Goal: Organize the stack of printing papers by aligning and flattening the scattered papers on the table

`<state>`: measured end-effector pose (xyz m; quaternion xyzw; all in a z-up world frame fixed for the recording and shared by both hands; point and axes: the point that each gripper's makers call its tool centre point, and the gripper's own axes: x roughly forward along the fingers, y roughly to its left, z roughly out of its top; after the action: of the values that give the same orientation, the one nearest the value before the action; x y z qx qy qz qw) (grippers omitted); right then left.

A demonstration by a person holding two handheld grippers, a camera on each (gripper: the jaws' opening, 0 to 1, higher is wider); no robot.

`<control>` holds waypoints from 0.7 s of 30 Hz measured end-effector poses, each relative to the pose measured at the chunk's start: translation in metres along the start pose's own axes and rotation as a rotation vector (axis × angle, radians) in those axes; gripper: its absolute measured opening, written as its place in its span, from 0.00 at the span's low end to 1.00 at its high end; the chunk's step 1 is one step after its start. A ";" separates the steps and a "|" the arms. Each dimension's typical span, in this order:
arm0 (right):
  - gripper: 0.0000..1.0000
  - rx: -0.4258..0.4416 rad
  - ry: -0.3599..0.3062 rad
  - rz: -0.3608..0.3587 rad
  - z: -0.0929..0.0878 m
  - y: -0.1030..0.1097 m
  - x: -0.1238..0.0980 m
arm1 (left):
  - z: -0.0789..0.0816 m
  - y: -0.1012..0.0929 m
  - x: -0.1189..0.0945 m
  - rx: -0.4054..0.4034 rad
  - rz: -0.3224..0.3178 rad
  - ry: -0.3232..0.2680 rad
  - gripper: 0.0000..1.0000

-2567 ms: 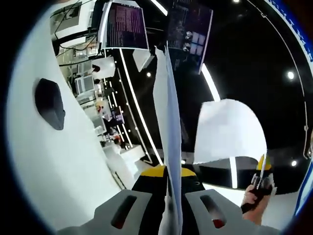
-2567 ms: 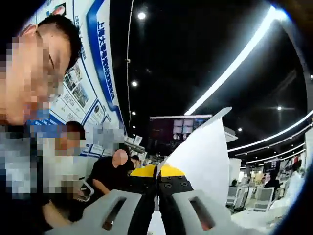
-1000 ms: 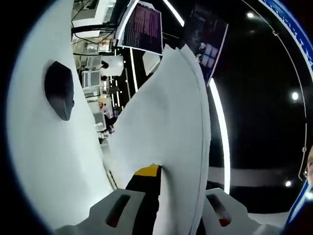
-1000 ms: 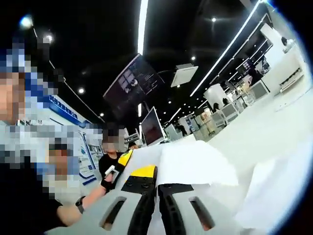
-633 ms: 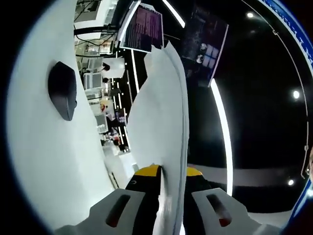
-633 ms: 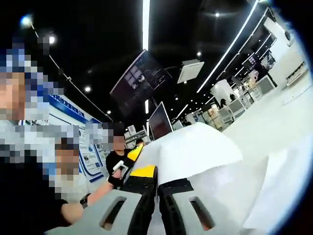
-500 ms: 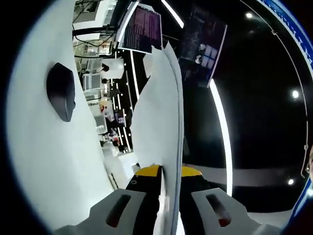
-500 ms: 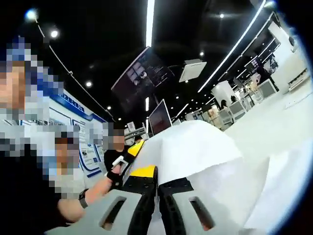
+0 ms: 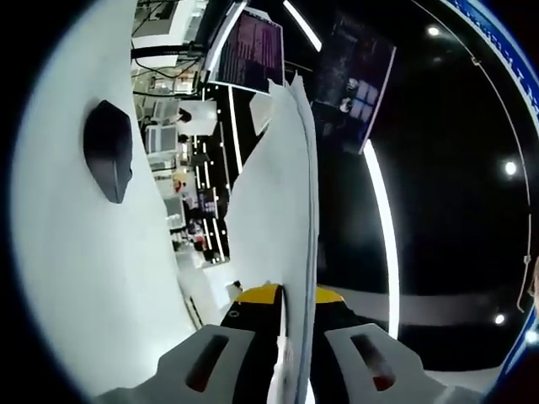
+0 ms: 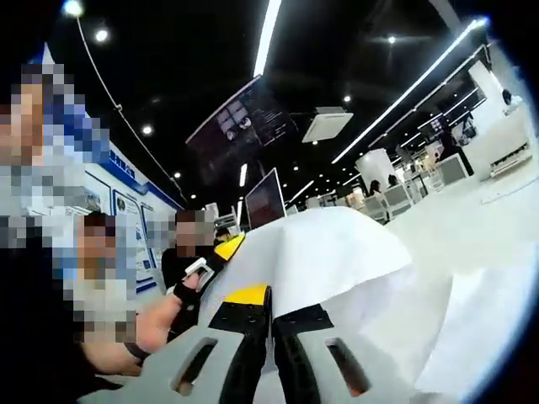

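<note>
While the white table [image 9: 93, 278] tilts steeply through the left gripper view with one black mouse [image 9: 109, 150] lying on it, the left gripper [image 9: 296, 358] is clamped on the edge of the paper stack [image 9: 282, 202], which stands up between its jaws against a dark ceiling with strip lights and two hanging screens [image 9: 253, 52]. In the right gripper view the right gripper [image 10: 269, 345] pinches the same papers [image 10: 324, 252], its jaws together. Compared with a moment ago the sheets bulge less and lie closer together.

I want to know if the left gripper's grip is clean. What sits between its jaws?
The left gripper is shut on the paper stack, seen edge-on, rising between the jaws. The pinched lower edge is hidden, so how many sheets are caught can't be told.
</note>
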<state>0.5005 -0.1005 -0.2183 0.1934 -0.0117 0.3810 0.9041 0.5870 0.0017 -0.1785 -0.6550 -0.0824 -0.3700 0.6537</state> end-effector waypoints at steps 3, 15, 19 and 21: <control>0.00 0.005 0.000 0.008 0.000 0.001 -0.001 | -0.001 -0.001 0.000 0.018 -0.001 0.000 0.07; 0.00 -0.040 0.056 0.036 -0.010 0.008 -0.003 | -0.001 -0.011 0.002 0.079 -0.008 0.001 0.06; 0.03 -0.041 0.092 0.037 -0.016 0.009 -0.005 | 0.000 -0.020 0.008 0.113 -0.028 -0.005 0.06; 0.03 -0.046 0.116 0.036 -0.020 0.010 -0.007 | 0.001 -0.026 0.009 0.113 -0.042 -0.014 0.06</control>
<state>0.4862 -0.0917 -0.2348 0.1500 0.0285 0.4073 0.9004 0.5783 0.0030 -0.1526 -0.6177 -0.1215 -0.3738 0.6811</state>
